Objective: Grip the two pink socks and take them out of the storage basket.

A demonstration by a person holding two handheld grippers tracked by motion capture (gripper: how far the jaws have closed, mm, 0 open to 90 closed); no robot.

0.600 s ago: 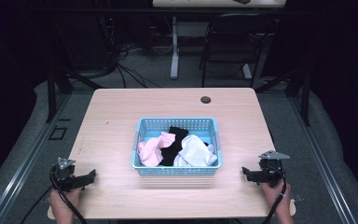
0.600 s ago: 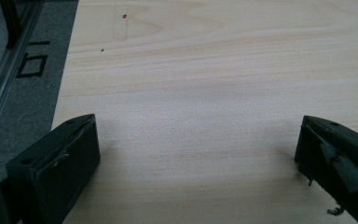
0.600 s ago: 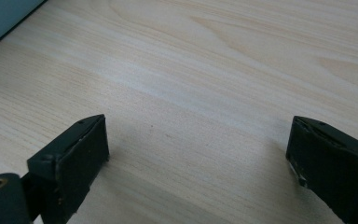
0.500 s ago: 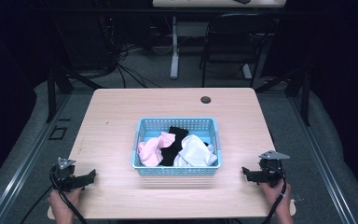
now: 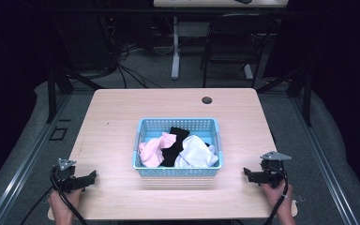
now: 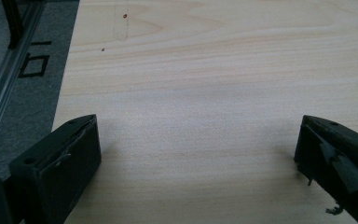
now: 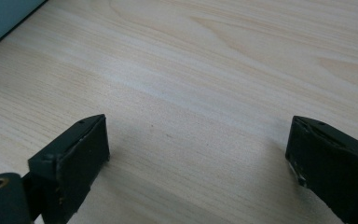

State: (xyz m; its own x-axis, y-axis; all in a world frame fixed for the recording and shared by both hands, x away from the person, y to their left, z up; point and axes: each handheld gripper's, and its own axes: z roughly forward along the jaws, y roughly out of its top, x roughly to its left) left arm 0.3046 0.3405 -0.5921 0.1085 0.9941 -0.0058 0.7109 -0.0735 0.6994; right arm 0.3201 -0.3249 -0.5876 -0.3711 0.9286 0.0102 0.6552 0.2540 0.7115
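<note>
A light blue plastic basket (image 5: 178, 124) sits in the middle of the wooden table (image 5: 122, 112). Inside it lie a pink cloth (image 5: 152, 150), a black cloth (image 5: 174, 143) and a white cloth (image 5: 196, 152), bunched together. My left gripper (image 5: 93, 177) rests low at the table's front left, held by a hand, its jaws wide open over bare wood (image 6: 196, 140). My right gripper (image 5: 246, 173) rests at the front right, also open, with nothing between its jaws (image 7: 196, 154). A corner of the basket (image 7: 0, 14) shows at the upper left of the right gripper view.
A small dark round cap (image 5: 207, 100) lies near the table's far edge. Beyond the table stand a dark chair (image 5: 234, 42) and a desk leg (image 5: 175, 47) with cables on the floor. Metal rails run along the floor at both sides.
</note>
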